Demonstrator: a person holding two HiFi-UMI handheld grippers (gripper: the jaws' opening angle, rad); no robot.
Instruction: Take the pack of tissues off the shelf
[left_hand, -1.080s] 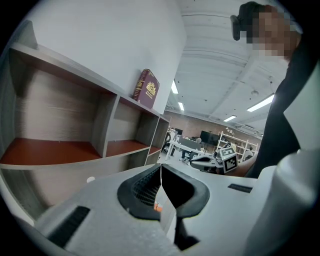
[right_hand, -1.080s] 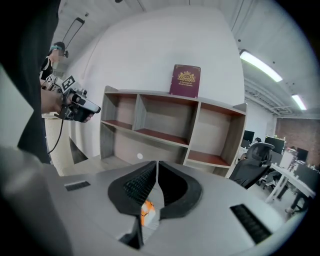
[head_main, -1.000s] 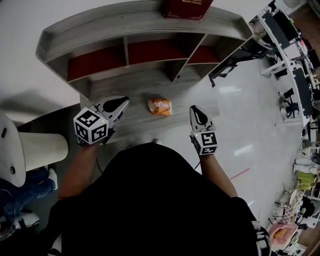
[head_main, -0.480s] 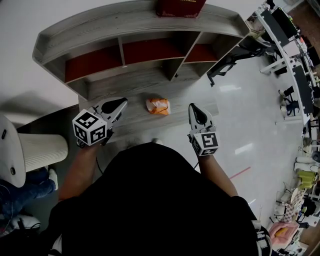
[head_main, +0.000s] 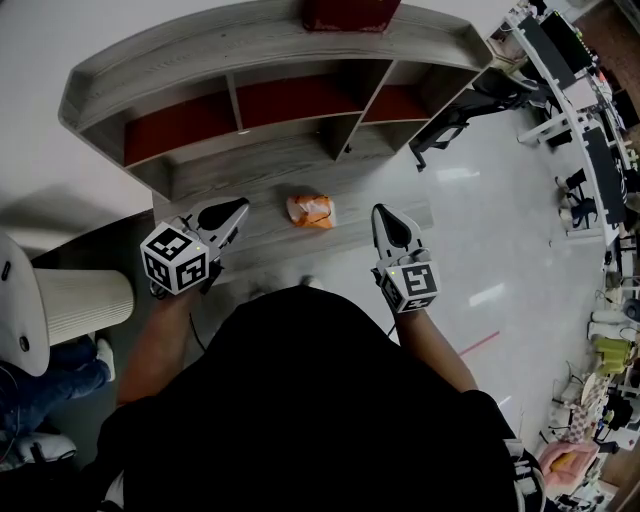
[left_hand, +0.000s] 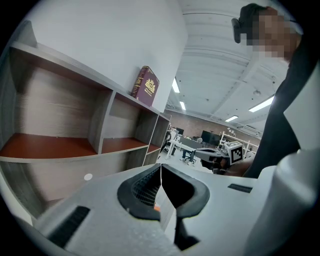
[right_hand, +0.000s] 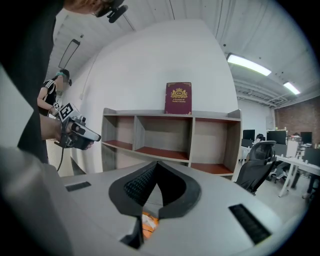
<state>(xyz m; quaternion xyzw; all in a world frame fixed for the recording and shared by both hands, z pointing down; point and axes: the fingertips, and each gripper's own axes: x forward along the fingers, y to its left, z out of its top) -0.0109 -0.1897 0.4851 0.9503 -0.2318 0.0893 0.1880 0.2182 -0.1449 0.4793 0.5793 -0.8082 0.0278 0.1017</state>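
An orange pack of tissues (head_main: 312, 210) lies on the shelf unit's low grey ledge (head_main: 270, 235), in front of the empty compartments. My left gripper (head_main: 243, 204) hangs to the pack's left and my right gripper (head_main: 383, 211) to its right, both apart from it. Both are shut with nothing between the jaws. In the left gripper view the shut jaws (left_hand: 161, 168) hide all but an orange speck of the pack (left_hand: 157, 207). The right gripper view shows its shut jaws (right_hand: 157, 164) with a strip of the pack (right_hand: 149, 222) below them.
A dark red book (right_hand: 178, 98) stands on top of the wooden shelf unit (head_main: 250, 60). A white ribbed cylinder (head_main: 85, 298) stands at the left. An office chair (right_hand: 255, 162) and desks (head_main: 590, 130) fill the right side beyond shiny floor (head_main: 480, 220).
The right gripper has lifted a little. The left gripper and the tissue pack keep their places; the head view has drifted slightly.
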